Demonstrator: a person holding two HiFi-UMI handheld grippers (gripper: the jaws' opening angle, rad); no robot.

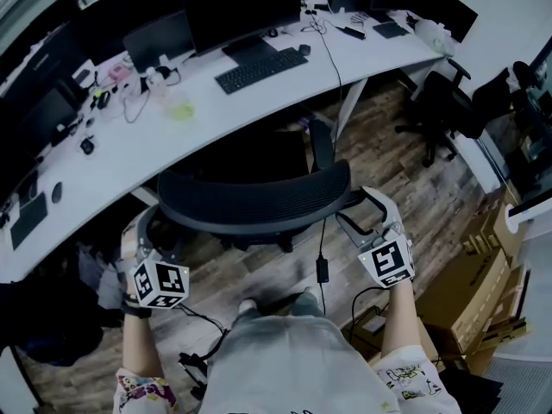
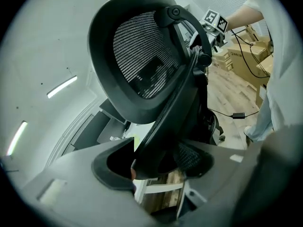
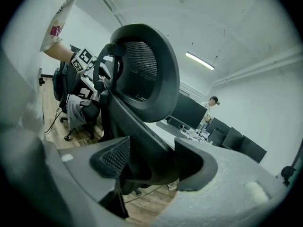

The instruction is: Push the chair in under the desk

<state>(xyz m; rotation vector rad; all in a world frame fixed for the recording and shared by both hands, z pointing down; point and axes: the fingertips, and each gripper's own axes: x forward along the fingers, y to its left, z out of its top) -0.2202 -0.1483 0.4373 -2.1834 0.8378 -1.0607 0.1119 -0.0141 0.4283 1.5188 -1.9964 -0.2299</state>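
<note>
A black office chair with a mesh backrest (image 1: 259, 201) stands in front of the long white desk (image 1: 371, 54), its seat partly under the desk edge. My left gripper (image 1: 145, 224) clasps the backrest's left end and my right gripper (image 1: 362, 207) its right end. In the left gripper view the backrest frame (image 2: 142, 65) runs down between the jaws of the left gripper (image 2: 158, 164) and touches both pads. The right gripper view has the frame (image 3: 147, 70) filling the gap of the right gripper (image 3: 147, 164) in the same way.
Monitors, a keyboard (image 1: 260, 69) and small clutter lie on the desk. A cable with a power brick (image 1: 322, 270) hangs to the wooden floor by the chair. Another black chair (image 1: 448, 110) and cardboard boxes (image 1: 483, 283) stand at the right. A person (image 3: 211, 103) stands far off.
</note>
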